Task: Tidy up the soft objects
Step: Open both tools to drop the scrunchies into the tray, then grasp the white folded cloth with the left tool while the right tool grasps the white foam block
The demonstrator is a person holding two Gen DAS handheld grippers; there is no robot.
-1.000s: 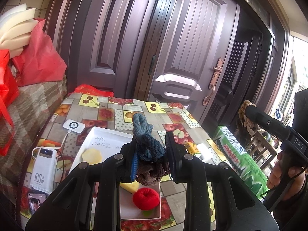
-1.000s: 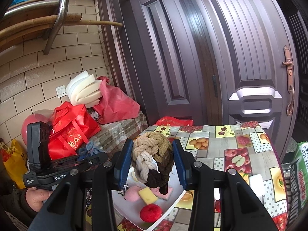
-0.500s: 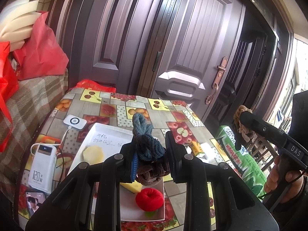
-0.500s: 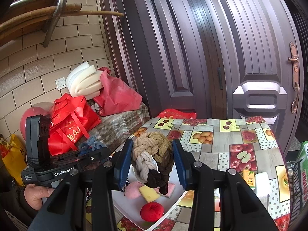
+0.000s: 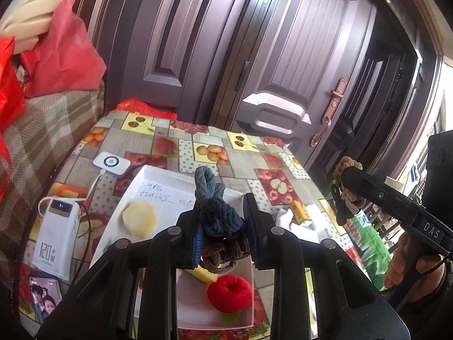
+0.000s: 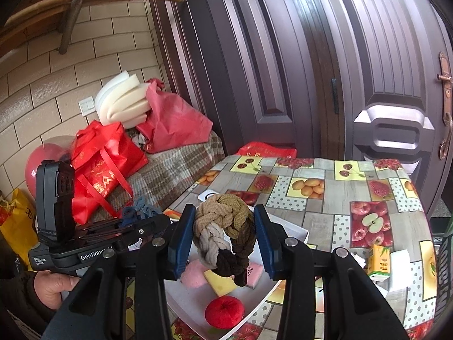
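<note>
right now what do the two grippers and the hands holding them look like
Both grippers are black plastic pistol-grip tools with two long fingers and round silver bolts at the joints. The left gripper has a blue pad on one finger; its body reads GenRobot. The right gripper has blue pads on both fingers and DAS in white on its body. A dark sleeve covers the left wrist.

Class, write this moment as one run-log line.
left gripper: shut on blue-brown braid | right gripper: shut on tan-white braid | both above white tray
</note>
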